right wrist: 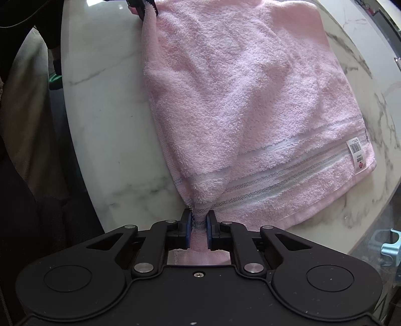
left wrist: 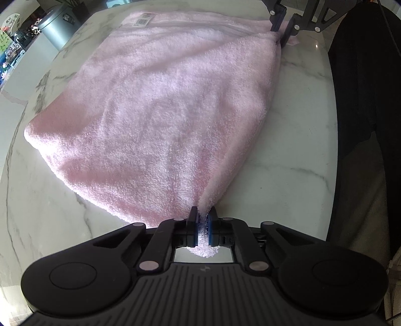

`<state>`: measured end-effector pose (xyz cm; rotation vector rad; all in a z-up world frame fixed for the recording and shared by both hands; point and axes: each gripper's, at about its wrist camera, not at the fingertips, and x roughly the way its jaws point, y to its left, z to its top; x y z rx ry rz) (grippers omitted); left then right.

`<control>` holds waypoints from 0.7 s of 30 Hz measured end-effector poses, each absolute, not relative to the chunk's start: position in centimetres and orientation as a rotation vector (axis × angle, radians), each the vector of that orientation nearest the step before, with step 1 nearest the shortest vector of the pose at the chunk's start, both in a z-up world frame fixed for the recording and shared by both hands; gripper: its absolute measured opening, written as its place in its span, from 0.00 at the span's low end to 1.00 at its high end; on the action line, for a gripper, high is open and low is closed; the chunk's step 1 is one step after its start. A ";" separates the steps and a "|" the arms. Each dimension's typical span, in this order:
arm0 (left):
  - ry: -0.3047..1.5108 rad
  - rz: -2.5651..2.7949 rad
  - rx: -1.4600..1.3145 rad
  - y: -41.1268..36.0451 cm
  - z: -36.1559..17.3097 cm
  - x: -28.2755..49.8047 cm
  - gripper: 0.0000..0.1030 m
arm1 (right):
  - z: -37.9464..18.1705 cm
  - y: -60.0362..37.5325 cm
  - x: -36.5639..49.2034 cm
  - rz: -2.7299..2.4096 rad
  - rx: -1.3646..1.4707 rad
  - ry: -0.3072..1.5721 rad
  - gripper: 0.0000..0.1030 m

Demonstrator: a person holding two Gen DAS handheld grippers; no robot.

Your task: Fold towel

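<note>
A pink terry towel [left wrist: 163, 105] lies folded over on the white marble table [left wrist: 300, 150]. My left gripper [left wrist: 203, 215] is shut on one near corner of the towel, pinched between blue pads. My right gripper [right wrist: 199, 218] is shut on the striped corner of the towel [right wrist: 250, 100]. Each gripper shows at the far end in the other's view: the right gripper [left wrist: 284, 30] and the left gripper [right wrist: 145, 7]. The towel's edge between them is lifted slightly. A white barcode label [right wrist: 356, 153] sits at the towel's far striped corner.
A grey metal bin [left wrist: 57, 27] and shelves with small items stand beyond the table's far left. The person's dark clothing [left wrist: 363, 75] is along the table's right edge. A light blue object [right wrist: 388, 245] lies below the table's edge.
</note>
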<state>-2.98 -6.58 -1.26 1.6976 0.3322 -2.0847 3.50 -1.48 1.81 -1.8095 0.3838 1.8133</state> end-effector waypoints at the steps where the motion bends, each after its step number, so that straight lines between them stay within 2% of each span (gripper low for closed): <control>1: 0.349 -2.084 1.690 -6.4 -1.2 -2.7 0.05 | 2.0 -1.7 3.4 1.816 -1.805 0.384 0.09; 7: 0.412 -2.091 1.649 -6.2 -0.3 -1.6 0.05 | 3.0 -3.8 1.9 1.831 -1.832 0.383 0.09; 19: 0.310 -2.175 1.658 -4.7 4.3 -0.2 0.05 | 5.7 -7.6 0.3 1.868 -1.874 0.379 0.09; 21: 0.299 -2.182 1.661 -4.9 4.9 -0.4 0.05 | 6.9 -5.9 -2.2 1.874 -1.882 0.384 0.09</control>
